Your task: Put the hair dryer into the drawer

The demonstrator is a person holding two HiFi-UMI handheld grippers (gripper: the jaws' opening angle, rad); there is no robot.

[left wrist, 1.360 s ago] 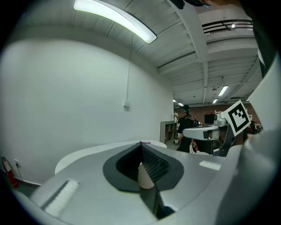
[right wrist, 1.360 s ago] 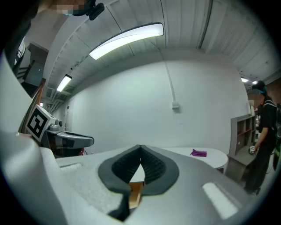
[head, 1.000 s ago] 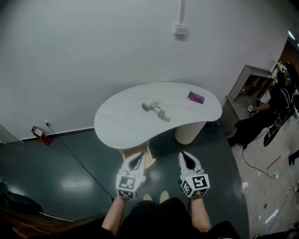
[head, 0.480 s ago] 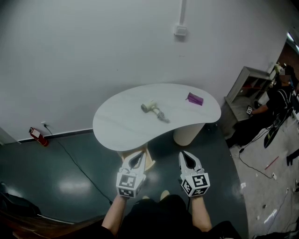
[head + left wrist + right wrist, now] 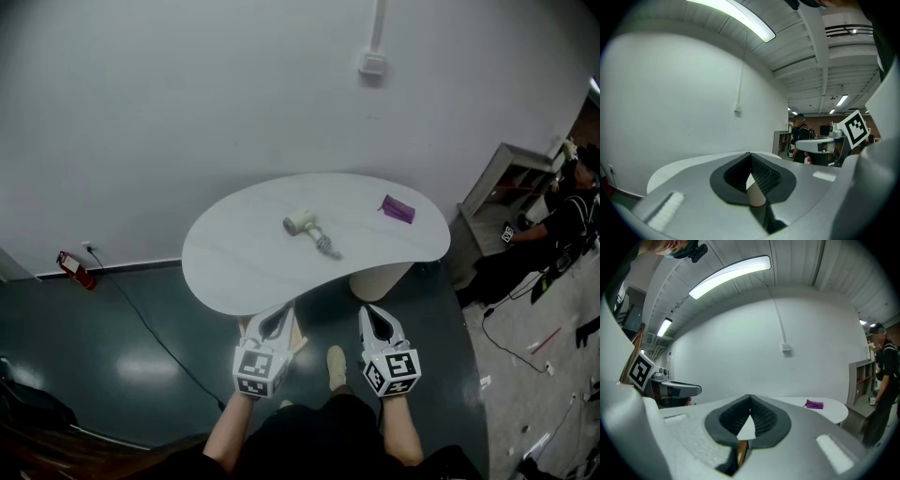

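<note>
A cream hair dryer (image 5: 301,223) lies near the middle of the white kidney-shaped table (image 5: 234,272), its coiled cord (image 5: 326,247) trailing toward me. Both grippers hover side by side short of the table's near edge, pointing at it almost level. My left gripper (image 5: 281,315) (image 5: 750,155) is shut and holds nothing. The right gripper (image 5: 372,313) (image 5: 750,397) is likewise shut and empty. A light wooden piece (image 5: 298,339) shows under the table edge, mostly hidden behind the left gripper; I cannot tell whether it is the drawer.
A purple item (image 5: 397,208) (image 5: 814,404) lies at the table's right end. A person (image 5: 562,220) stands by a grey shelf unit (image 5: 502,183) at far right. A red object (image 5: 75,270) and a cable (image 5: 155,328) lie on the dark floor at left. My shoe (image 5: 336,366) is between the grippers.
Both grippers and I have moved closer to the table, whose near edge now sits just ahead of the fingertips. One foot has stepped forward between the grippers.
</note>
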